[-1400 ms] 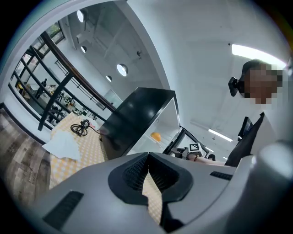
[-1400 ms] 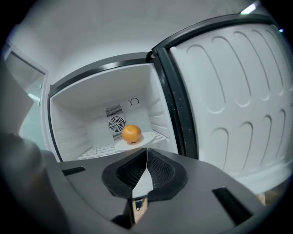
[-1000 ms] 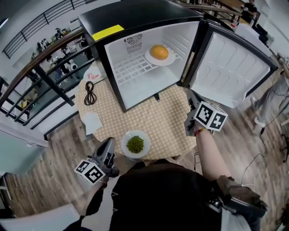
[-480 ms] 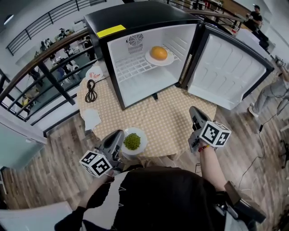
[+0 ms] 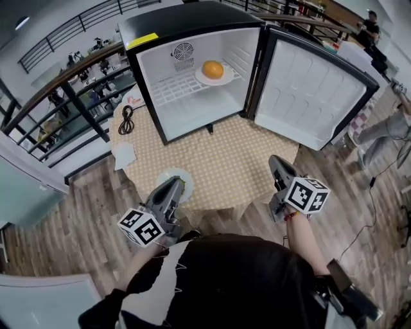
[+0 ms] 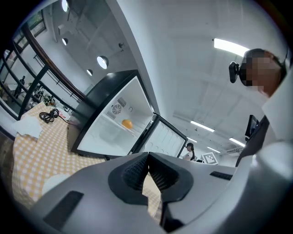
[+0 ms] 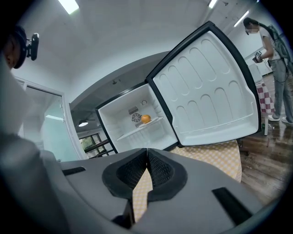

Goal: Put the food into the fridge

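You look about halfway there, going by what's on show. One orange is already in the fridge, sitting on a small plate on the wire shelf, toward the right side. The door hangs wide open to the right. What's left, I'd say, is the white plate at the near edge of the counter, right in front of you and well apart from the fridge. Your left hand-held gripper sits over it and covers most of it in the head view, so I can't tell what's on it or whether the gripper touches it. That gripper is clenched with nothing between the pads; its own view shows the tips meeting, with only checked cloth behind the gap below them. Your right hand-held gripper is clenched and empty too, out at the near right edge of the counter and aimed at the open fridge. As for direction, the orange is round, so there's no long axis to speak of. Both plates are round and lie flat, so there's no end to line up either. What matters more is the fridge mouth, which faces you, with free shelf left of the orange. My guess is the next job is opening the left jaws and taking the white plate by its rim, keeping it level so nothing slides off.
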The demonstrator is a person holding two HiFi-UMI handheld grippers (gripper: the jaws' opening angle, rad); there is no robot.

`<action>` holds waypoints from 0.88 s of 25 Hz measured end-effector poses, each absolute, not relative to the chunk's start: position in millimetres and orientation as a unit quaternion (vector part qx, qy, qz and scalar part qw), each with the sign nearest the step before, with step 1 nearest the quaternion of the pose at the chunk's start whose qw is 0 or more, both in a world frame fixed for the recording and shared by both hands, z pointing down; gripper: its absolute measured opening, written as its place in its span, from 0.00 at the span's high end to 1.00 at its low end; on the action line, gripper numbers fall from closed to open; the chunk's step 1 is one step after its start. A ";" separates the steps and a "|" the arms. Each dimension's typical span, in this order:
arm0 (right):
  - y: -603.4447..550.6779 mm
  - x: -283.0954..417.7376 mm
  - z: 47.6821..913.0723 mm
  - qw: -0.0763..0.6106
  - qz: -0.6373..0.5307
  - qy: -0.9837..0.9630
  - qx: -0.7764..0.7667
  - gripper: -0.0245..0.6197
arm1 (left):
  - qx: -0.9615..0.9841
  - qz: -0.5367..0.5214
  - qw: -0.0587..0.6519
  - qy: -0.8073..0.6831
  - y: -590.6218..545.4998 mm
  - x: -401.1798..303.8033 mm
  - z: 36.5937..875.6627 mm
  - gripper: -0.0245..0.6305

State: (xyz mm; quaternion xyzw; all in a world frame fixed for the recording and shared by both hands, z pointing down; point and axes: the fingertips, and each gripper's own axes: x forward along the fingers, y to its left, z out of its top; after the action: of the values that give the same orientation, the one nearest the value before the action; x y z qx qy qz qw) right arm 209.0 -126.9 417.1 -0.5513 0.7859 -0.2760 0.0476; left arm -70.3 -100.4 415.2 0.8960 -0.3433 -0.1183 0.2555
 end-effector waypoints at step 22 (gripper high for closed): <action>9.1 258.0 446.9 0.018 -0.296 0.819 -0.491 0.93 | 0.891 -0.097 0.259 -0.361 56.5 27.2 428.2 0.94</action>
State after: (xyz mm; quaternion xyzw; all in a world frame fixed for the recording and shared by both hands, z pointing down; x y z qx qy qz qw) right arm 258.0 9.1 446.9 -0.4908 0.8192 -0.2961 0.0176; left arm 27.2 56.5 428.2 0.8907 -0.3607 -0.0974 0.2589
